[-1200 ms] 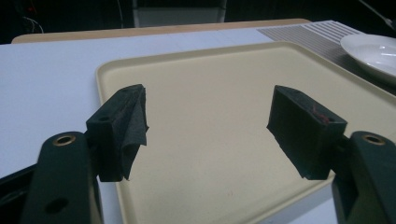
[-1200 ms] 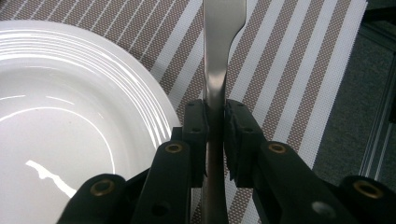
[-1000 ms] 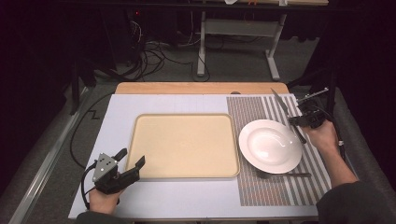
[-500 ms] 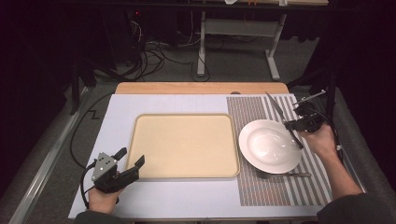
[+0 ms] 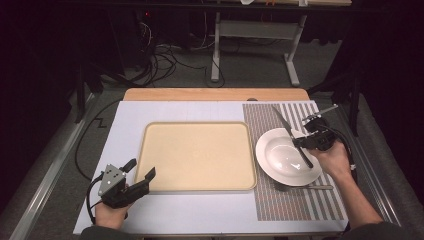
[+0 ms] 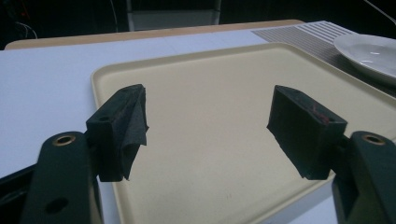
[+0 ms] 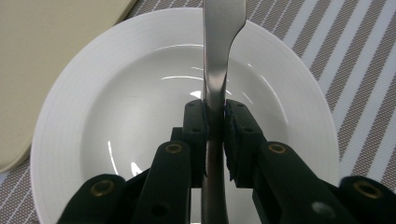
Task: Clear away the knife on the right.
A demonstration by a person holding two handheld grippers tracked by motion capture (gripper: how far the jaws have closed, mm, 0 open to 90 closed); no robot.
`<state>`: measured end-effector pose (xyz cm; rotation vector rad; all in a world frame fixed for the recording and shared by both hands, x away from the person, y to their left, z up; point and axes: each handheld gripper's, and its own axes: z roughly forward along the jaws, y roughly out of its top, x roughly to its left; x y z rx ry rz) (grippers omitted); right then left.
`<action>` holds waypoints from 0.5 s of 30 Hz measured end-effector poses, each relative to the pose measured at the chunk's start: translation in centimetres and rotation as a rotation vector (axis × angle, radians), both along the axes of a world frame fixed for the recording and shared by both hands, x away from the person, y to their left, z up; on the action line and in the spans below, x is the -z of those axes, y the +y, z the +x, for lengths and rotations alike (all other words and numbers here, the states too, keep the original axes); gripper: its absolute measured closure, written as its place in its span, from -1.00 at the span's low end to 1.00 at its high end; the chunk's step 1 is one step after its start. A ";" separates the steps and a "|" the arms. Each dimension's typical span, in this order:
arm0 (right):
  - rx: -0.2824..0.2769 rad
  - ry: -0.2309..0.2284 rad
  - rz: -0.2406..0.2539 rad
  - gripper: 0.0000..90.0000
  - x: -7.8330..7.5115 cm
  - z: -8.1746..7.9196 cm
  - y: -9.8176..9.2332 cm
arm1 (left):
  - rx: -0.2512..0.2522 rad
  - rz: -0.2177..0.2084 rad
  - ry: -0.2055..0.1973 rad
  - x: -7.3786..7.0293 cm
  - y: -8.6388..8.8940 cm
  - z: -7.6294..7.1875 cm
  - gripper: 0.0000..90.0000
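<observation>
Two grippers at my desk (image 5: 200,107). Largest: smooth beige rectangular tray (image 5: 197,155), round-cornered. Then striped woven placemat (image 5: 300,200), glossy round white plate (image 5: 280,157), slim steel knife (image 5: 291,134). My right gripper (image 5: 300,142) clamps the knife, now carried over the plate from beside it; left gripper (image 5: 142,172) unmoved, jaws wide, empty.

The right gripper (image 5: 311,141) holds a knife (image 5: 291,135) over the white plate (image 5: 280,162), blade pointing toward 11 o'clock. A fork (image 5: 312,187) lies on the striped mat (image 5: 295,205) at the plate's 5 o'clock edge. The left gripper (image 5: 135,176), jaws apart, rests at the 7 o'clock corner of the beige tray (image 5: 197,155) on the desk (image 5: 210,94).
</observation>
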<state>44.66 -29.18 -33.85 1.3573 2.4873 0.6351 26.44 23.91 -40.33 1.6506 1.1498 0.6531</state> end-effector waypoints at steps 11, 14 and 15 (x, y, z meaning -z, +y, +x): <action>-0.068 -0.012 0.027 0.79 -0.2 -1.3 2.4 | -0.001 -0.003 -0.005 -0.1 0.0 0.2 -0.36; -0.079 -0.014 0.040 0.79 -0.1 -1.9 2.8 | 0.000 0.004 -0.015 -0.2 0.0 0.1 -0.35; -0.088 -0.016 0.044 0.79 -0.1 -2.2 3.0 | 0.001 0.002 -0.016 -0.2 0.1 0.1 -0.35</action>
